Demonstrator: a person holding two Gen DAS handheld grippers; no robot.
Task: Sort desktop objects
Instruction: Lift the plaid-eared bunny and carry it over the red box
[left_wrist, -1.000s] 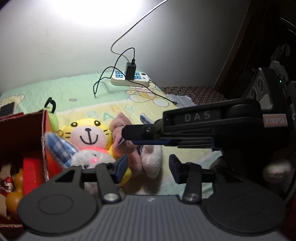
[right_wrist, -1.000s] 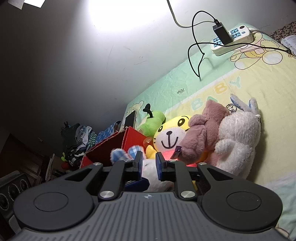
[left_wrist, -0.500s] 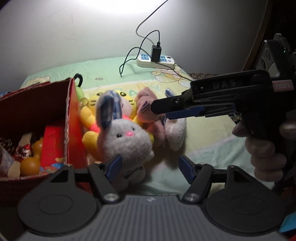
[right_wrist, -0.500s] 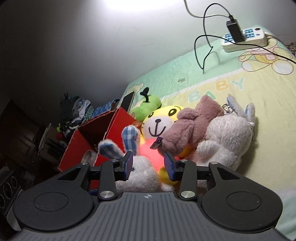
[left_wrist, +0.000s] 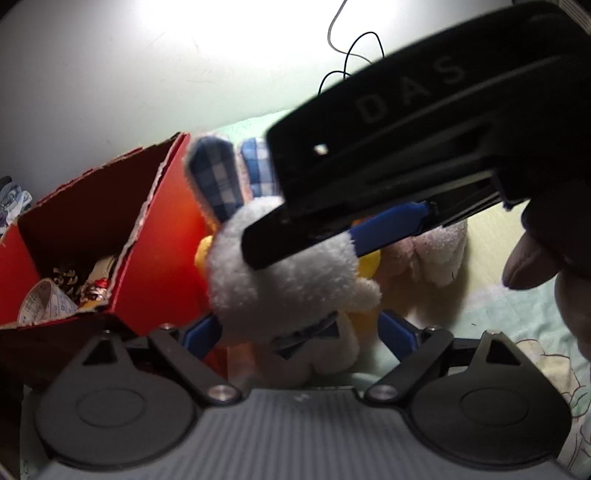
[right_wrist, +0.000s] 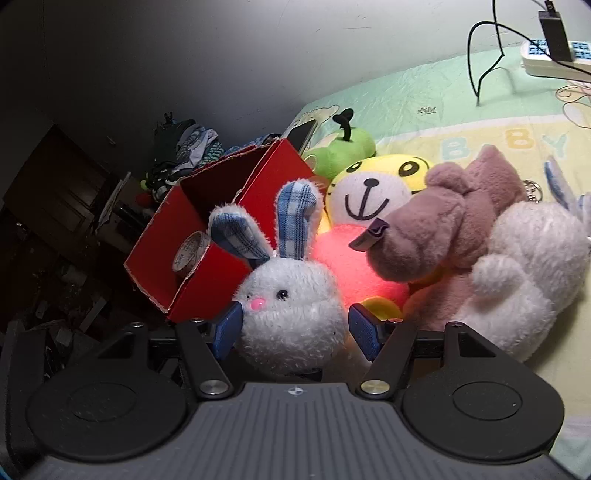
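So the white bunny plush (right_wrist: 291, 306) with the blue checked ears sits right between the blue pads of the right tool (right_wrist: 295, 328), whose jaws are spread wide on either side of its head, close to the fur but I can't tell if they actually touch, so it reads as open, not squeezing. From the left wrist view the same bunny (left_wrist: 291, 280) is also sitting between the left tool (left_wrist: 299, 334) pads, jaws wide apart there too, and the right tool's black body with "DAS" on it crosses over the bunny's head from the upper right, with its blue finger (left_wrist: 388, 229) lying against the fur. The bunny is just beside the red cardboard box (right_wrist: 207, 236), which is open on top and has a roll of tape (right_wrist: 190, 251) and some other bits inside that are too dark to make out. Behind the bunny there's a yellow tiger plush (right_wrist: 373, 188) with a pink belly, a brownish pink plush (right_wrist: 443, 218) leaning over it, a white fluffy plush (right_wrist: 532, 266) touching that one on the right, and a green apple plush (right_wrist: 343, 147) further back. All of it is on a bed with a pale green and yellow "BABY" sheet (right_wrist: 461, 110), and a power strip (right_wrist: 554, 59) with a black charger plugged in lies near the wall.
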